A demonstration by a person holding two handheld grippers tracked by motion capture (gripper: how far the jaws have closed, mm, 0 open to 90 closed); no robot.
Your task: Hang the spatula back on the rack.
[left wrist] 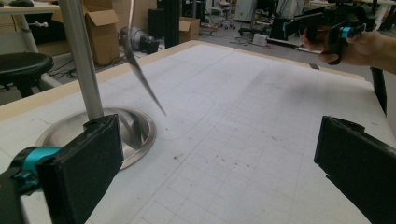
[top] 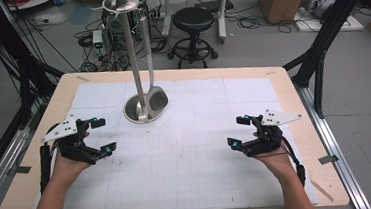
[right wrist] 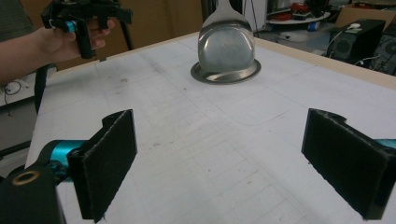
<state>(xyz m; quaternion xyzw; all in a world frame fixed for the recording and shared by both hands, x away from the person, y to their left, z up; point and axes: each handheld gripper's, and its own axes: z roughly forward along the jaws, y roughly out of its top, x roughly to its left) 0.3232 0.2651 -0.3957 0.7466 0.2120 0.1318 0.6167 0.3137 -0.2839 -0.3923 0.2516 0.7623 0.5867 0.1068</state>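
Both claws open and idle, utensil stand untouched.

Left claw (top: 96,136) and right claw (top: 240,131) sit spread wide, holding nothing, low over the table (top: 282,84) at either side, likely a ready pose. Between and beyond them a metal stand (top: 141,110) rises; a spatula (top: 155,98) hangs from its top hook, blade just above the round base, free for picking.
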